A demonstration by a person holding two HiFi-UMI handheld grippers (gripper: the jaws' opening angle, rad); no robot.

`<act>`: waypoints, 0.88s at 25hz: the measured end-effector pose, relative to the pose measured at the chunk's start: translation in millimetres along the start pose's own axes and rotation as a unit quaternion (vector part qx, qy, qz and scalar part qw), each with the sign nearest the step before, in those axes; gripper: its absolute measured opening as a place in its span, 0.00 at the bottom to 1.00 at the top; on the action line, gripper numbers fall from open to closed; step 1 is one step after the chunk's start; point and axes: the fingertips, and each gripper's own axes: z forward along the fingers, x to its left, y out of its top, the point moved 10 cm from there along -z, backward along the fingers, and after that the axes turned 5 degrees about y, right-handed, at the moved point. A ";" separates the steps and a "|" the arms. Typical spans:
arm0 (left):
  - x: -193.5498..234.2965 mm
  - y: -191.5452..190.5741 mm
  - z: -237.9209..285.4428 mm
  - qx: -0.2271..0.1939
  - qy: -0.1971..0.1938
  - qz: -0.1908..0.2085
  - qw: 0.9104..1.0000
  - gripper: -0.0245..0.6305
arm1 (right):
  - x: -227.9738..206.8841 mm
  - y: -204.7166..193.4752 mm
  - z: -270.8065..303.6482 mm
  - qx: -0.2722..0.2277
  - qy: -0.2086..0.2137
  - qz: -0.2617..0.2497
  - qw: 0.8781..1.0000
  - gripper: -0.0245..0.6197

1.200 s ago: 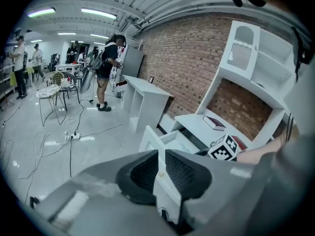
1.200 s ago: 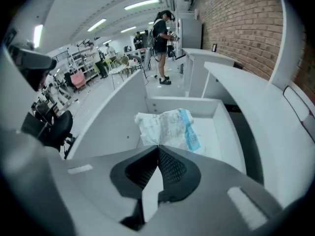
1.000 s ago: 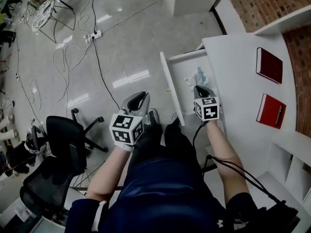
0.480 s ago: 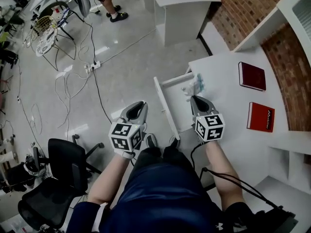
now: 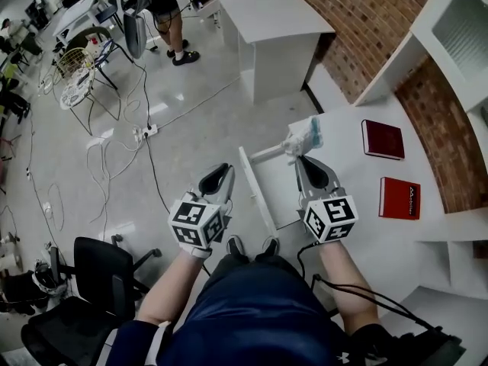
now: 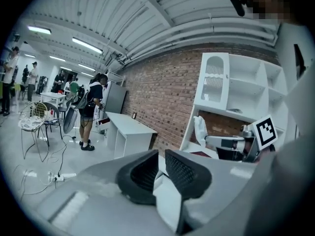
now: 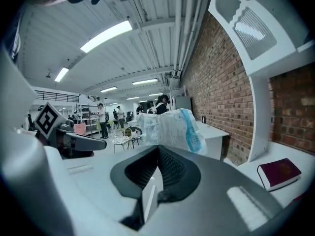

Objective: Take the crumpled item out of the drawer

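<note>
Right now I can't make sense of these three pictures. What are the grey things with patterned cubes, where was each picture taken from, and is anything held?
No robot here: a person holds a grasping tool in each hand. The head view looks down from a camera on the person's head; the other two ride on the tools and look along their jaws. The right tool is shut on a crumpled white and blue wrapper, held up near the open drawer of a white desk. The left tool is empty, its jaws slightly apart. A dark red book and a brighter red book lie on the desk.
</note>
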 end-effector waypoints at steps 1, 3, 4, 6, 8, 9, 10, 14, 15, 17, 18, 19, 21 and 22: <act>-1.7 7.2 -1.8 -0.009 0.000 0.002 1.000 0.11 | 2.2 6.1 -1.8 -0.009 -0.001 -0.004 1.000 0.05; -5.0 18.9 -5.3 -0.022 -0.001 0.005 1.000 0.11 | 5.8 18.1 -5.9 -0.025 -0.003 -0.012 1.000 0.05; -6.7 24.0 -6.9 -0.028 -0.003 0.007 1.000 0.11 | 7.0 24.2 -7.9 -0.033 -0.004 -0.015 0.999 0.05; -10.4 34.1 -9.2 -0.039 -0.007 0.009 0.999 0.11 | 8.6 37.1 -11.9 -0.051 -0.005 -0.020 0.998 0.05; -14.3 44.4 -10.3 -0.052 -0.012 0.011 0.999 0.11 | 9.5 50.4 -15.9 -0.070 -0.007 -0.028 0.997 0.05; -16.3 49.9 -11.0 -0.059 -0.015 0.011 0.998 0.11 | 10.4 57.3 -17.7 -0.080 -0.007 -0.033 0.996 0.05; -18.3 55.5 -11.8 -0.065 -0.017 0.011 0.998 0.11 | 11.5 64.2 -19.7 -0.090 -0.007 -0.036 0.995 0.05; -27.8 77.1 -14.3 -0.092 -0.031 0.018 0.995 0.11 | 17.4 88.6 -31.0 -0.131 -0.009 -0.049 0.990 0.05; -30.1 81.3 -14.6 -0.099 -0.037 0.021 0.994 0.11 | 19.1 93.4 -33.8 -0.141 -0.010 -0.055 0.988 0.05; -34.6 89.6 -16.5 -0.114 -0.046 0.029 0.992 0.11 | 22.8 100.6 -37.6 -0.159 -0.012 -0.068 0.985 0.05; -37.4 93.6 -17.7 -0.122 -0.051 0.032 0.991 0.11 | 24.4 102.9 -39.0 -0.165 -0.013 -0.073 0.983 0.05; -40.2 96.9 -18.9 -0.129 -0.055 0.037 0.989 0.11 | 25.7 104.3 -40.2 -0.171 -0.013 -0.077 0.982 0.05; -46.1 102.4 -21.1 -0.139 -0.063 0.045 0.987 0.11 | 27.5 105.4 -42.3 -0.178 -0.014 -0.080 0.981 0.05; -49.6 105.9 -22.2 -0.142 -0.065 0.046 0.987 0.11 | 28.0 105.7 -43.3 -0.180 -0.015 -0.081 0.980 0.05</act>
